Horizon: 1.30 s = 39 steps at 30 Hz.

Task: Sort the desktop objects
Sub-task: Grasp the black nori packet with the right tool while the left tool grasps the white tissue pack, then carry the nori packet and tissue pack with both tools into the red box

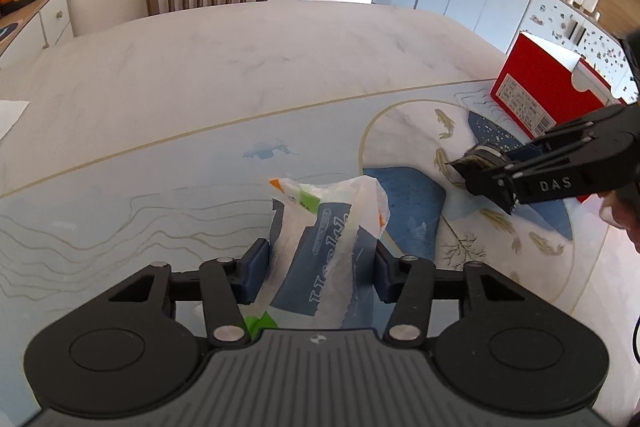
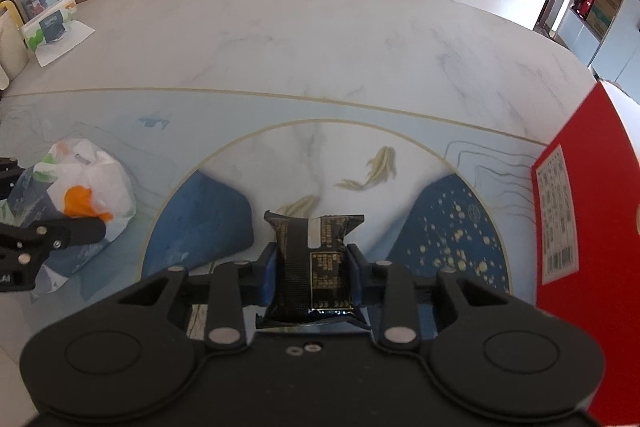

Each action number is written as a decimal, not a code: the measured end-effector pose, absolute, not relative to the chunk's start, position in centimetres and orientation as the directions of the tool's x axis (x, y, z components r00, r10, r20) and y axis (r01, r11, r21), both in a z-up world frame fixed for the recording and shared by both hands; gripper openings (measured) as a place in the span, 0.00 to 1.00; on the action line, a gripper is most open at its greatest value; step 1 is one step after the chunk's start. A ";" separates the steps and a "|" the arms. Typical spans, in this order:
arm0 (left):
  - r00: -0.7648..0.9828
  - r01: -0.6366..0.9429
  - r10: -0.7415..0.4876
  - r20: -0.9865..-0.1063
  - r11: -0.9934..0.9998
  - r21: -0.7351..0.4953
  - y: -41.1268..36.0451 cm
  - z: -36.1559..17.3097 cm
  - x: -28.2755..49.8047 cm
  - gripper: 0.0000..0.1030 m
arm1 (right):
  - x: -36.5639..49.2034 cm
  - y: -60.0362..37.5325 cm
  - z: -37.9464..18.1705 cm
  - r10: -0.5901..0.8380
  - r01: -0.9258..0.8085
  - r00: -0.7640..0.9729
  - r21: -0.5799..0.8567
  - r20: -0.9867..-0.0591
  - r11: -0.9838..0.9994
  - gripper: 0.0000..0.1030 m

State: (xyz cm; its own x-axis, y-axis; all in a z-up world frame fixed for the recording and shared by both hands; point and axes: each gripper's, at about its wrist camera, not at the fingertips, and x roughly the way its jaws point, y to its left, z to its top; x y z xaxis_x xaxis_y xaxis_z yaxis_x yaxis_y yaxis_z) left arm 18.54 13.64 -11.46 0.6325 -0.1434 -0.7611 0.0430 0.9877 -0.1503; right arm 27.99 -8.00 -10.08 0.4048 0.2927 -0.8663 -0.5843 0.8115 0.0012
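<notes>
**Gripping a packet in each hand over the patterned table**

Looking along your left gripper, you have the white-and-blue plastic pack squeezed between both blue pads, fingers fairly wide around its crumpled bulk; its lettering is too creased to read. "DAS" shows on your other gripper's finger at right, before the red box.

Through your right wrist view, your right gripper clamps the black sachet snugly between narrow-set fingers, gold print unreadable, above the table.
</notes>
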 end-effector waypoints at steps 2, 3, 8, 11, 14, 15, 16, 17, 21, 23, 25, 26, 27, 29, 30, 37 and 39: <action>0.633 0.037 -0.143 -0.761 0.987 -0.154 13.3 -11.3 18.4 0.46 | 27.6 -8.4 -9.8 0.296 -0.580 0.406 0.006 -0.865 0.814 0.32; 0.634 0.033 -0.142 -0.760 0.987 -0.156 13.2 -11.1 18.3 0.45 | 27.4 -8.6 -9.5 0.299 -0.578 0.407 0.010 -0.863 0.816 0.32; 0.642 0.022 -0.144 -0.753 0.985 -0.170 12.3 -10.3 17.8 0.39 | 26.3 -9.6 -8.2 0.308 -0.575 0.410 0.018 -0.859 0.818 0.32; 0.647 0.022 -0.142 -0.749 0.985 -0.168 11.7 -9.9 17.4 0.38 | 25.6 -10.2 -7.4 0.319 -0.576 0.408 0.030 -0.855 0.817 0.32; 0.649 0.018 -0.148 -0.746 0.984 -0.180 11.0 -9.4 17.1 0.38 | 25.1 -11.0 -6.7 0.334 -0.573 0.402 0.051 -0.852 0.818 0.32; 0.652 0.017 -0.151 -0.743 0.983 -0.185 10.8 -9.1 16.9 0.38 | 25.0 -11.3 -6.5 0.340 -0.572 0.401 0.057 -0.851 0.818 0.32; 0.655 0.018 -0.154 -0.740 0.982 -0.188 10.4 -8.9 16.8 0.38 | 24.8 -11.6 -6.2 0.343 -0.571 0.401 0.060 -0.849 0.819 0.32; 0.658 0.019 -0.156 -0.737 0.981 -0.191 10.0 -8.5 16.7 0.38 | 24.6 -11.9 -5.9 0.344 -0.571 0.402 0.062 -0.848 0.819 0.32; 0.666 0.028 -0.169 -0.726 0.979 -0.201 8.3 -7.0 16.3 0.38 | 24.0 -13.3 -4.9 0.347 -0.562 0.397 0.074 -0.850 0.824 0.32; 0.671 0.041 -0.175 -0.721 0.979 -0.200 7.3 -6.2 16.3 0.38 | 23.8 -14.0 -4.5 0.353 -0.557 0.396 0.083 -0.848 0.826 0.32; 0.675 0.048 -0.182 -0.715 0.978 -0.204 6.2 -5.6 16.3 0.38 | 23.6 -14.8 -4.1 0.361 -0.552 0.400 0.093 -0.842 0.828 0.32; 0.677 0.048 -0.184 -0.712 0.977 -0.206 5.8 -5.3 16.3 0.38 | 23.5 -15.3 -3.9 0.365 -0.549 0.403 0.098 -0.839 0.830 0.32; 0.679 0.048 -0.186 -0.710 0.976 -0.210 5.3 -5.0 16.4 0.38 | 23.5 -15.7 -3.6 0.367 -0.545 0.406 0.101 -0.837 0.832 0.32; 0.683 0.049 -0.192 -0.705 0.975 -0.218 4.3 -4.5 16.5 0.38 | 23.4 -16.6 -3.0 0.374 -0.541 0.415 0.105 -0.829 0.834 0.32; 0.686 0.051 -0.194 -0.702 0.974 -0.219 3.8 -4.2 16.6 0.38 | 23.3 -17.1 -2.7 0.378 -0.541 0.420 0.107 -0.825 0.834 0.32; 0.706 0.087 -0.219 -0.674 0.971 -0.225 -0.3 -2.2 17.4 0.38 | 23.5 -20.8 -0.5 0.411 -0.531 0.453 0.131 -0.791 0.837 0.32; 0.710 0.098 -0.226 -0.667 0.970 -0.223 -1.4 -1.7 17.7 0.38 | 23.8 -21.9 0.0 0.415 -0.527 0.463 0.134 -0.783 0.839 0.32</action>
